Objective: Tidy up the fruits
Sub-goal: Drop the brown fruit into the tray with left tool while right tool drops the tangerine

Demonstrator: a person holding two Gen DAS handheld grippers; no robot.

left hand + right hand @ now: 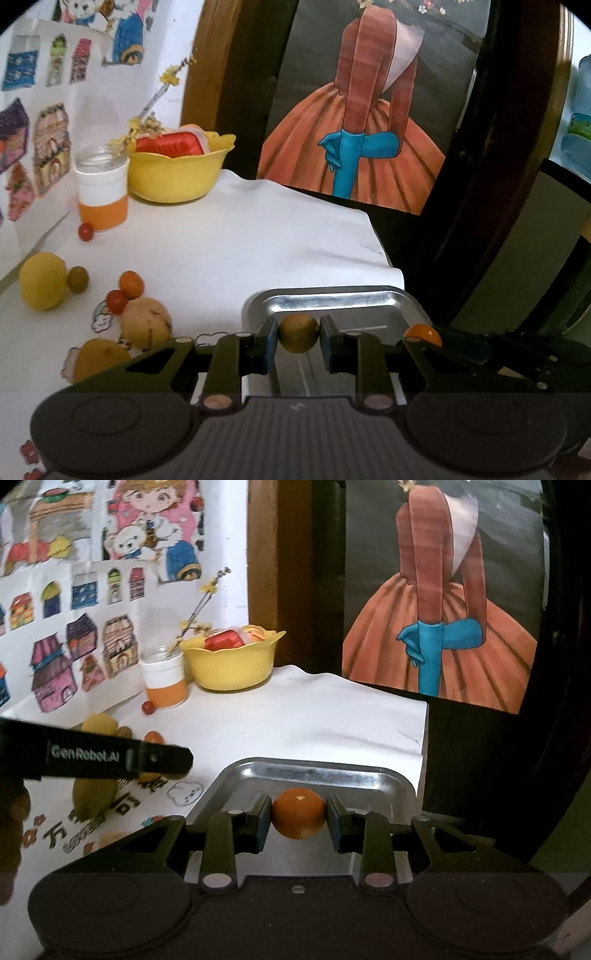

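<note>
Left wrist, metal tray (332,299) (bare), left gripper (298,334) pinching lemon (297,332)

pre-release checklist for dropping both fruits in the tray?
1. Left hand-held gripper shut on the yellow-green fruit: ok.
2. Right hand-held gripper shut on the orange fruit: ok.
3. Both fruits over the metal tray: ok.
4. Tray floor under them bare: cannot tell, grippers hide it.
5. Grippers clear of each other: cannot tell; they are close side by side.
6. Loose fruit left on the table, e.g. the big yellow fruit: not ok.
</note>
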